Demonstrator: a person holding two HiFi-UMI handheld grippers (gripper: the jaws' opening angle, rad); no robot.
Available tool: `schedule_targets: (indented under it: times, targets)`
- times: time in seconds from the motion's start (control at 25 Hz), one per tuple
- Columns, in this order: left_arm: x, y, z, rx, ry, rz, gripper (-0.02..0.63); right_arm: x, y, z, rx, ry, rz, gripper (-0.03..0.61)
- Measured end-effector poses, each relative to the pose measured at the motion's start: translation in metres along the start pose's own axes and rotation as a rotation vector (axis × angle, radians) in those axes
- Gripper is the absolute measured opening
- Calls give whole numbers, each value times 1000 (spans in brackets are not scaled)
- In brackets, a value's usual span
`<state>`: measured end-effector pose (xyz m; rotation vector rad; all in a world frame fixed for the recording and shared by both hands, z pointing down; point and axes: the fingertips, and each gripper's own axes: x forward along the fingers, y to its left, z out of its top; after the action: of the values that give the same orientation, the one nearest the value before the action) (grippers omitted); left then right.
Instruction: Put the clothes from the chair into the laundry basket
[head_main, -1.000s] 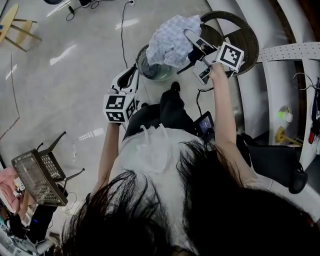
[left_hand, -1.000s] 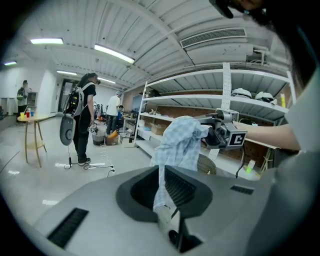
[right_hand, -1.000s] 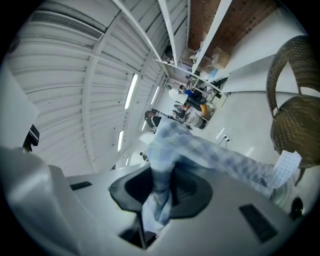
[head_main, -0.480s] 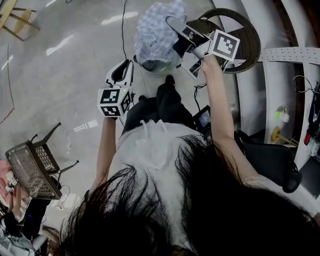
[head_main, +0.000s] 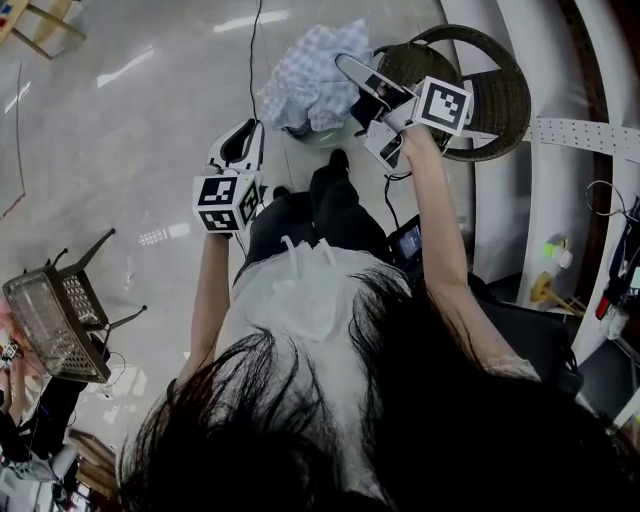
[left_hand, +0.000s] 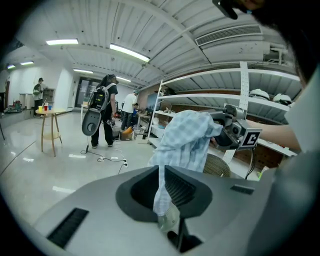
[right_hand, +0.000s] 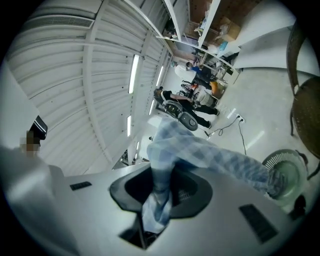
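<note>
A blue checked shirt (head_main: 305, 85) hangs bunched in the air over the round laundry basket (head_main: 322, 136), hiding most of it. My right gripper (head_main: 347, 63) is shut on the shirt's upper part, and the cloth runs down between its jaws (right_hand: 157, 195). Below and to the left, my left gripper (head_main: 256, 128) is shut on a lower corner of the shirt (left_hand: 162, 190). From the right gripper view the basket (right_hand: 282, 177) stands on the floor below the stretched cloth. The dark wicker chair (head_main: 490, 85) stands just right of the basket; I see no clothes on it.
A metal mesh chair (head_main: 55, 325) stands at the left. A black cable (head_main: 251, 50) runs across the floor toward the basket. White shelving (head_main: 585, 135) lines the right side. Farther off, people (left_hand: 102, 112) stand near a small round table (left_hand: 50, 112).
Both grippers have moved left with the shirt. The shirt now hangs more to the basket's left side, and the chair shows more fully behind the right gripper.
</note>
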<state>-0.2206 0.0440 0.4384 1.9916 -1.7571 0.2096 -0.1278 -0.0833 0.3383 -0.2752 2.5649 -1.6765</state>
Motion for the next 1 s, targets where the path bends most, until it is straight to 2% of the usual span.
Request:
schedule_targets:
  times: [0.12,0.2,0.32,0.48,0.68,0.84,1.0]
  targets:
    - [17,1,-4,-11,17,12,48,-2,-30,-8,10,53,-33,86]
    - [28,1,-10,-35,34,20,48,-8,-59,-15,23,98,-89,86]
    - [49,-3,-17,-57,56,33,48,-20,-108,-27,30,180,-195,86]
    - [85,-9,-25,-60,83,49,48,-30,-178,-40,44,271,-284,86]
    - [130,-7,-51,-83,129,75,48,-41,-277,-70,94,379,-410,87]
    - [158,15,-67,-77,172,80,48,-28,-335,-88,115,472,-482,86]
    - [158,57,-72,-135,218,64,48,-3,-363,-110,63,627,-612,86]
